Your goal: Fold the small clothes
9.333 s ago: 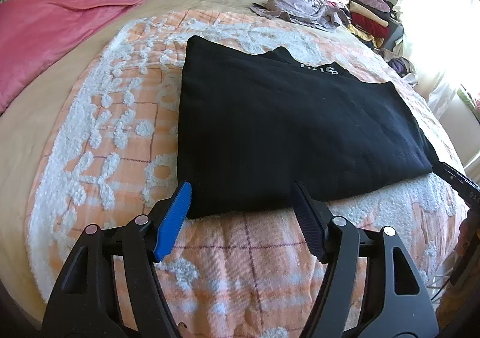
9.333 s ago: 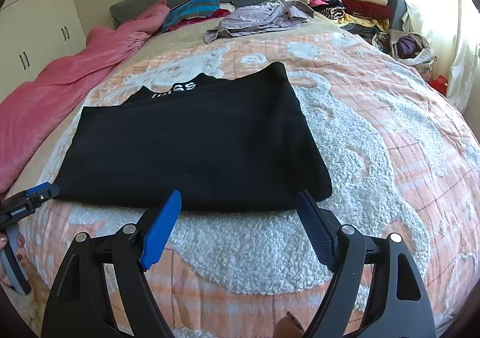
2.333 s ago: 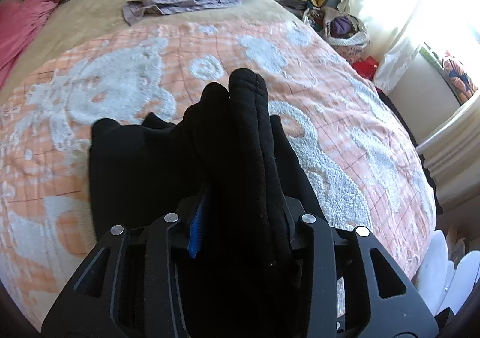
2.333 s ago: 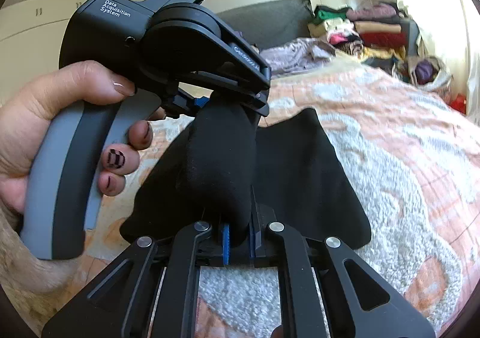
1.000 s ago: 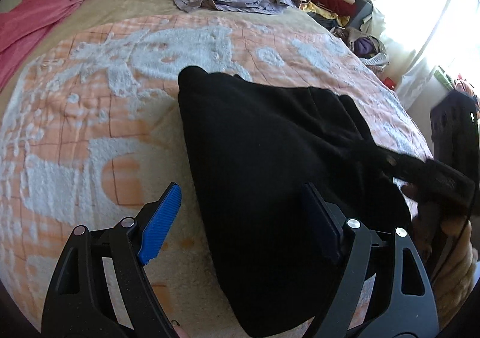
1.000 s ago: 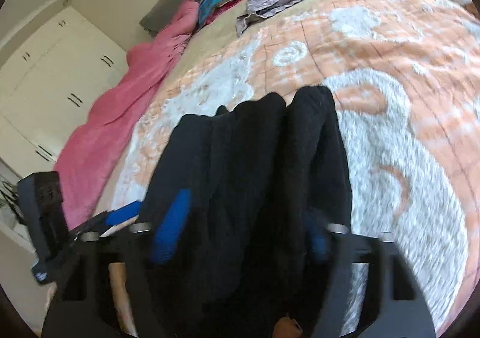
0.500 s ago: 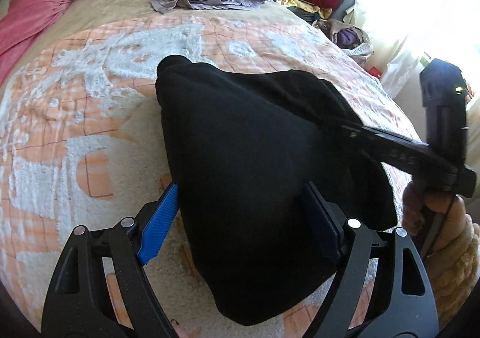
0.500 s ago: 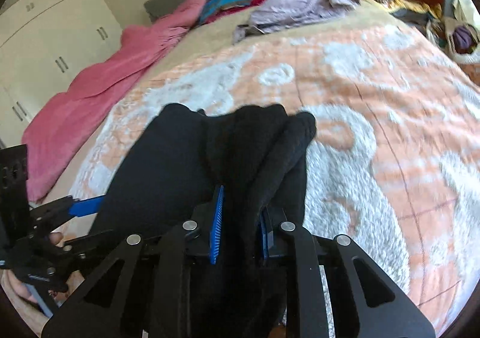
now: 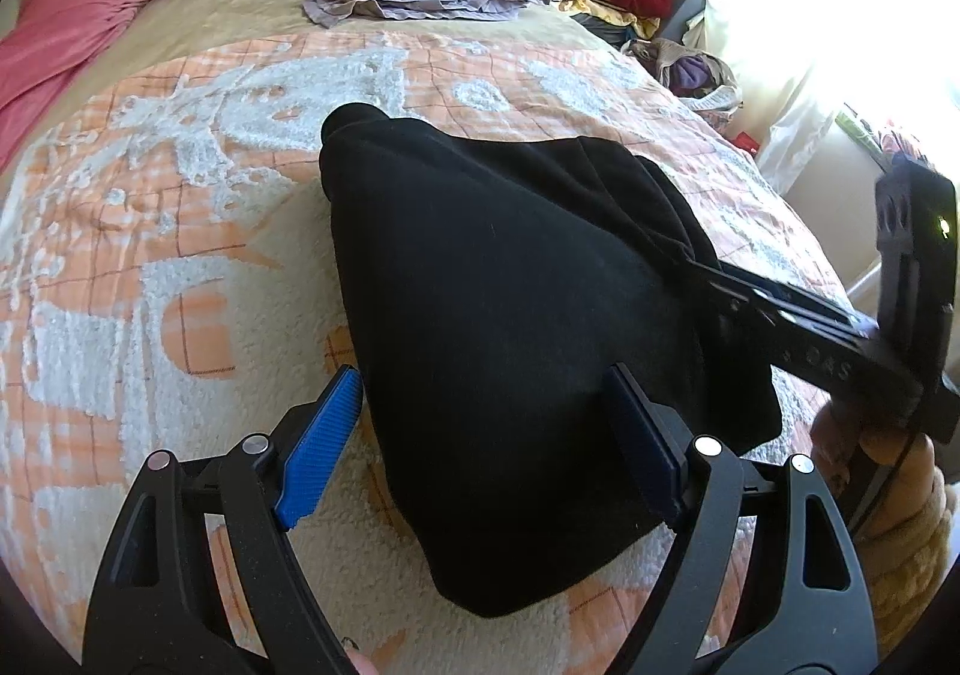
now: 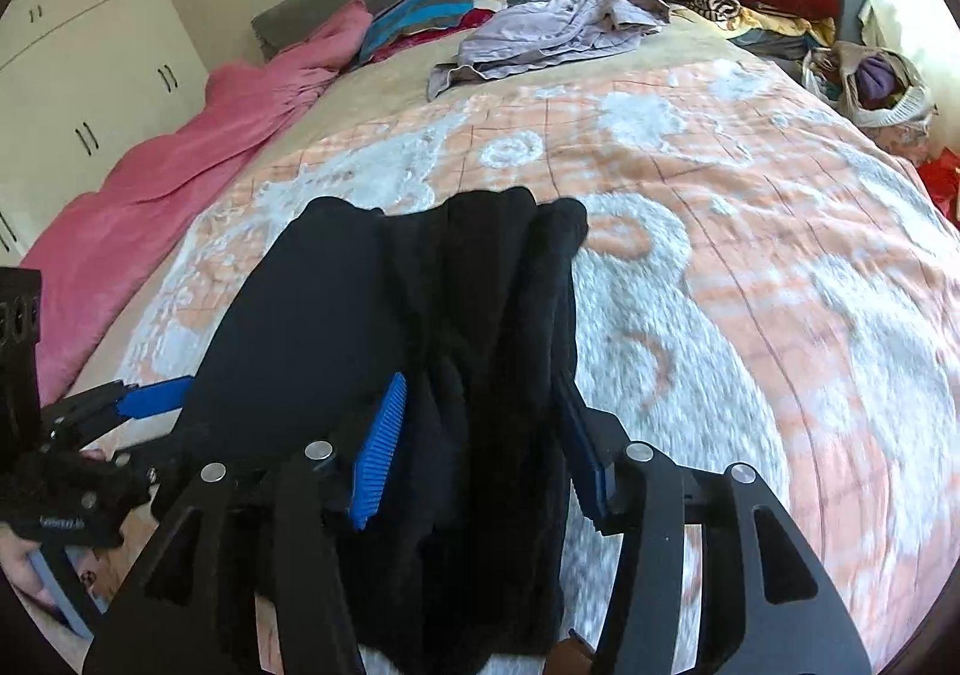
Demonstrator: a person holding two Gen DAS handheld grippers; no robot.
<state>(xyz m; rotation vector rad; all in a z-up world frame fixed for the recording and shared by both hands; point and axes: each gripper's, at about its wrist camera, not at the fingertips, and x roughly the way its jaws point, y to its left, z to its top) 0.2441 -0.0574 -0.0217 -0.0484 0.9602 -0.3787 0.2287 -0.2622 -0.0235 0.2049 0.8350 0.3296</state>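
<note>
Apparently we were at the end of a fold: the black garment (image 9: 510,315) lay in a thick bundle on the orange bedspread (image 9: 150,231). Our right gripper (image 10: 480,447) was opening, the cloth between its fingers but no longer pinched. Our left gripper (image 9: 480,447) stood wide apart around the near end. Next, we judged, both should draw back and flatten the bundle.

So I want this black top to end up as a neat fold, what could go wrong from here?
The right gripper is opening with bunched ridges of the black top between its jaws; released like this, the ridges may slump into wrinkles. The left gripper stands open around the near edge without pinching it, so nothing pins the fold. The top's near end sits close to the bedspread edge and could slide.
</note>
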